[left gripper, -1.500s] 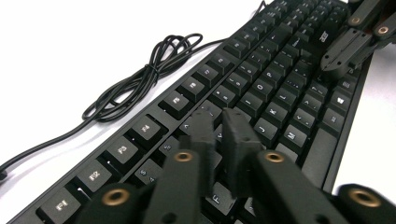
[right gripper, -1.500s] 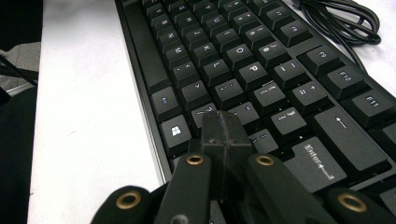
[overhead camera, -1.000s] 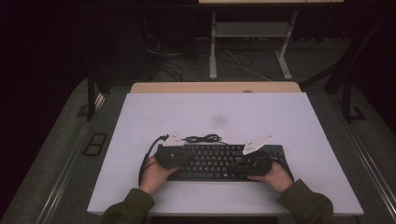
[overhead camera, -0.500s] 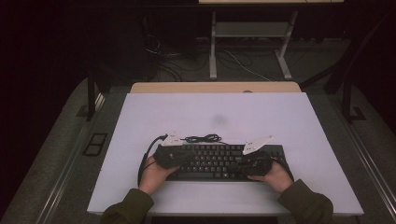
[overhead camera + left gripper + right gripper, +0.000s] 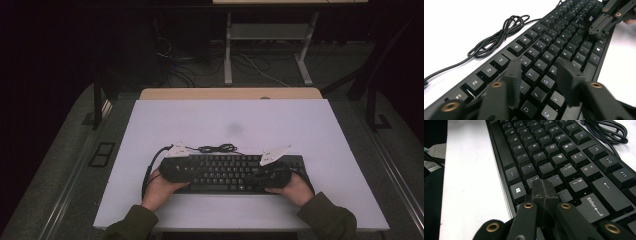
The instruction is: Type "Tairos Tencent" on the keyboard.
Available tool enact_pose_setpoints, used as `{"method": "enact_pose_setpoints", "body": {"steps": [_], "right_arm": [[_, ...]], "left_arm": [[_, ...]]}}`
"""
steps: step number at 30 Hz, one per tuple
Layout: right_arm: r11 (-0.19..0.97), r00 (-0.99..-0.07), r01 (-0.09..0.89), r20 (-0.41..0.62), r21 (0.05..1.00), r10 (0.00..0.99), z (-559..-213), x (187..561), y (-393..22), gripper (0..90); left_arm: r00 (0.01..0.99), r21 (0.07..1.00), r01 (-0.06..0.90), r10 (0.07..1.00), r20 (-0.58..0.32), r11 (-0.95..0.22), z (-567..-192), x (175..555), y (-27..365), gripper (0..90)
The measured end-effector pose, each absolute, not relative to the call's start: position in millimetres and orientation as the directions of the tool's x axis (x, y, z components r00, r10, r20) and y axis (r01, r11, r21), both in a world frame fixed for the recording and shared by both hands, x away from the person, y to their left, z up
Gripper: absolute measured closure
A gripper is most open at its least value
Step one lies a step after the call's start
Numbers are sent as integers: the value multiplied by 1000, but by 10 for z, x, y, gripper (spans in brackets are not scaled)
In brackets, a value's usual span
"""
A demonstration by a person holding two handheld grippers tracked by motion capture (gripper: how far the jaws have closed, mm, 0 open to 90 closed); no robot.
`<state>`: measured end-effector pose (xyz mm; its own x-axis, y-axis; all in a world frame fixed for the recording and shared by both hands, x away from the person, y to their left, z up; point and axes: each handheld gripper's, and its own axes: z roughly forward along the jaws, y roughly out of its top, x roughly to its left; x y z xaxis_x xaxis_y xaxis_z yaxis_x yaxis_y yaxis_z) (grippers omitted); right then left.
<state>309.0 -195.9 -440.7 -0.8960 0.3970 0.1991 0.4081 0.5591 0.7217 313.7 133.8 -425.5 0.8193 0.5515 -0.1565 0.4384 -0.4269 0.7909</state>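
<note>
Low in the frame, on the white tabletop (image 5: 320,135), lies the black keyboard (image 5: 227,172); left gripper (image 5: 541,75) fingers have just been opening over the keys, empty, while right gripper (image 5: 543,188) fingers press together.

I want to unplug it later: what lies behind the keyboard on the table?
Behind the keyboard lies its bundled black cable on the white table. Where the cable joins the keyboard cannot be seen.

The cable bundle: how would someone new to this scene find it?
On the white table lies a black keyboard. Just behind its far edge, left of centre, sits the cable bundle: a thin black cord coiled into loops, the one loose thing on the table beside the keyboard.
</note>
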Motion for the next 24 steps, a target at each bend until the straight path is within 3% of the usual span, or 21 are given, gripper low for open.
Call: {"method": "enact_pose_setpoints", "body": {"steps": [8, 19, 24], "right_arm": [[558, -895, 410, 202, 721, 397, -4408, 3092, -1961, 893], [539, -896, 403, 199, 740, 397, -4327, 3089, -1983, 888], [501, -890, 408, 210, 763, 405, -4288, 3102, -1986, 770]], "left_arm": [[819, 796, 436, 552, -158, -420, -4262, 3082, 1416, 294], [817, 800, 435, 556, -157, -414, -4273, 3078, 1453, 275], [814, 800, 438, 558, -159, -411, -4288, 3075, 1468, 274]]}}
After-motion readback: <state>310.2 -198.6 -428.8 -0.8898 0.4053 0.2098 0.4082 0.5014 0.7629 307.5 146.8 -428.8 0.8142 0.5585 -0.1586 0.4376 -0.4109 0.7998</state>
